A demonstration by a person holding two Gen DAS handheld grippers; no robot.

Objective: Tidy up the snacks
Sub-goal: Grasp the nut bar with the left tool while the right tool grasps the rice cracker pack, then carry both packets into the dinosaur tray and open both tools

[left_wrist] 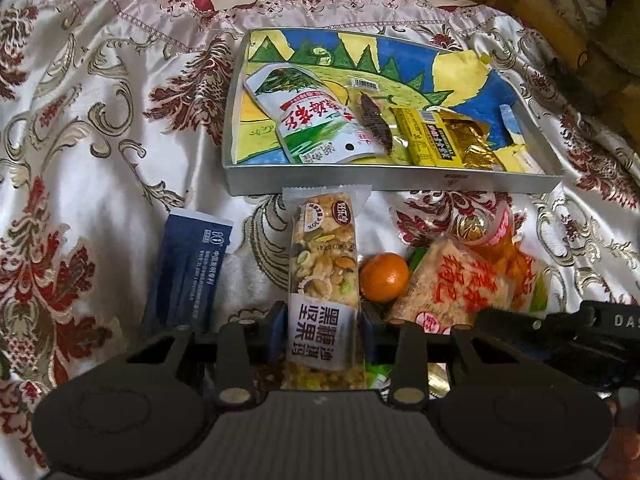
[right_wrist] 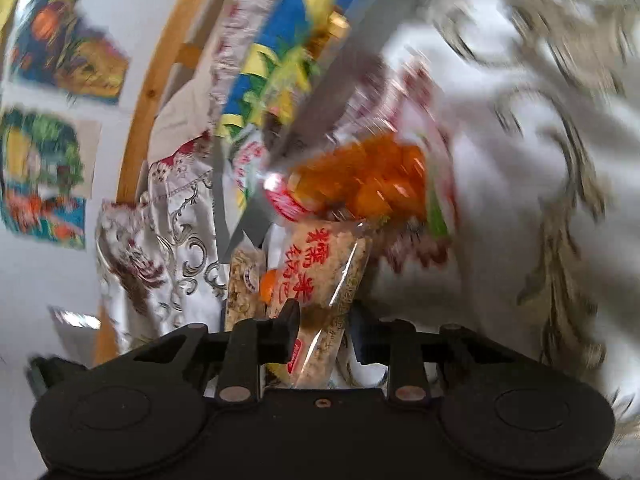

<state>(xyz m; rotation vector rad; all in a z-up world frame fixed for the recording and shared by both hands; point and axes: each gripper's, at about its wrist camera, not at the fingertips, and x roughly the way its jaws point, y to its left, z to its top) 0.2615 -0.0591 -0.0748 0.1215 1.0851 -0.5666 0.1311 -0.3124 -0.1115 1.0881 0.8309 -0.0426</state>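
Note:
My left gripper (left_wrist: 323, 322) is shut on a long nut bar (left_wrist: 323, 264) in clear wrap, which points at the shallow tray (left_wrist: 360, 182) with a painted floor. The tray holds a white-green pouch (left_wrist: 310, 120), a dark snack (left_wrist: 374, 122), a yellow pack (left_wrist: 430, 136) and a gold wrapper (left_wrist: 474, 146). My right gripper (right_wrist: 325, 332) has its jaws around a rice cracker pack with red letters (right_wrist: 324, 276); that view is blurred. The cracker pack (left_wrist: 452, 286) lies beside a small orange (left_wrist: 383, 277) and an orange snack bag (left_wrist: 516, 258), also blurred in the right wrist view (right_wrist: 372, 178).
A navy packet (left_wrist: 186, 270) lies on the floral satin cloth (left_wrist: 100, 140) left of the bar. A wooden frame (right_wrist: 160, 64) and pictures on the wall (right_wrist: 44, 176) show at the left of the right wrist view.

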